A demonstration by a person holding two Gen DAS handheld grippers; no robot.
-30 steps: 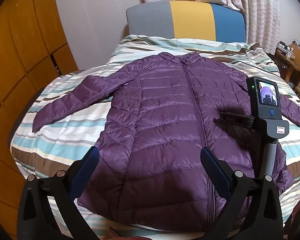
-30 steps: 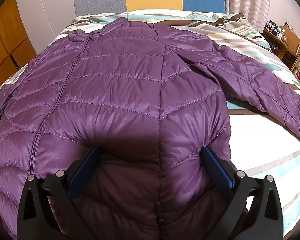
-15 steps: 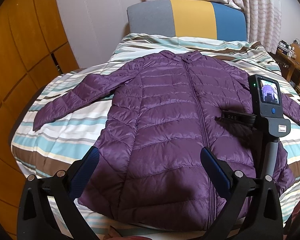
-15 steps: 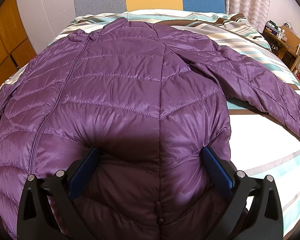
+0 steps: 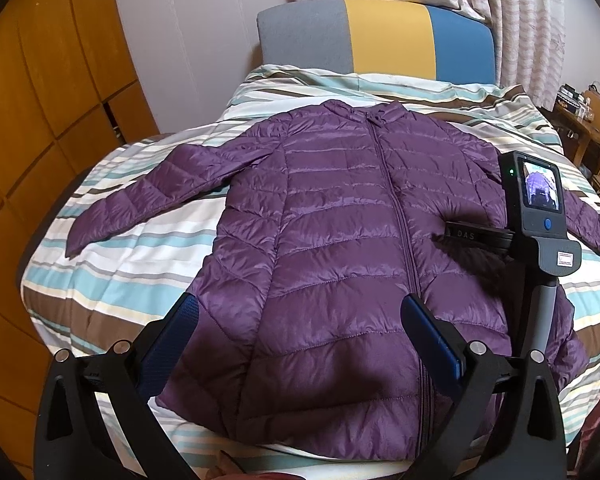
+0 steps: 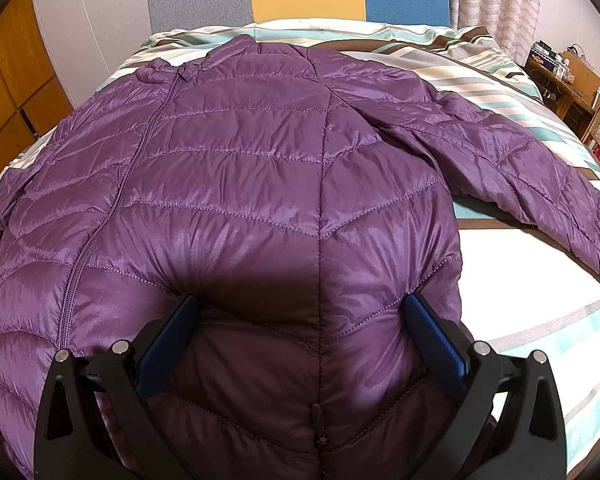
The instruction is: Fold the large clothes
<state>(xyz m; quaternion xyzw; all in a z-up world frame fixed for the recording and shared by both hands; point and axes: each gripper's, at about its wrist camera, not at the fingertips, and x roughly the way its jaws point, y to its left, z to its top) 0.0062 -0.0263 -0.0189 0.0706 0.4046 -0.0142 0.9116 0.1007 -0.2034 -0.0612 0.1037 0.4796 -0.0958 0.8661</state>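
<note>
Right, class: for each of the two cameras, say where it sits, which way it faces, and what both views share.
Left wrist: above the jacket hem, facing the headboard; shows the open left hand-held gripper and the right hand-held gripper.
Right wrist: low over the jacket's right side, facing the headboard; shows its own open fingers.
Shared: jacket, striped bed, headboard.

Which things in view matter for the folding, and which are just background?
For the job:
purple puffer jacket
left gripper, open
right gripper, open
striped bed cover as work surface

Just around:
headboard
curtains
wooden wardrobe
cluttered side table
</note>
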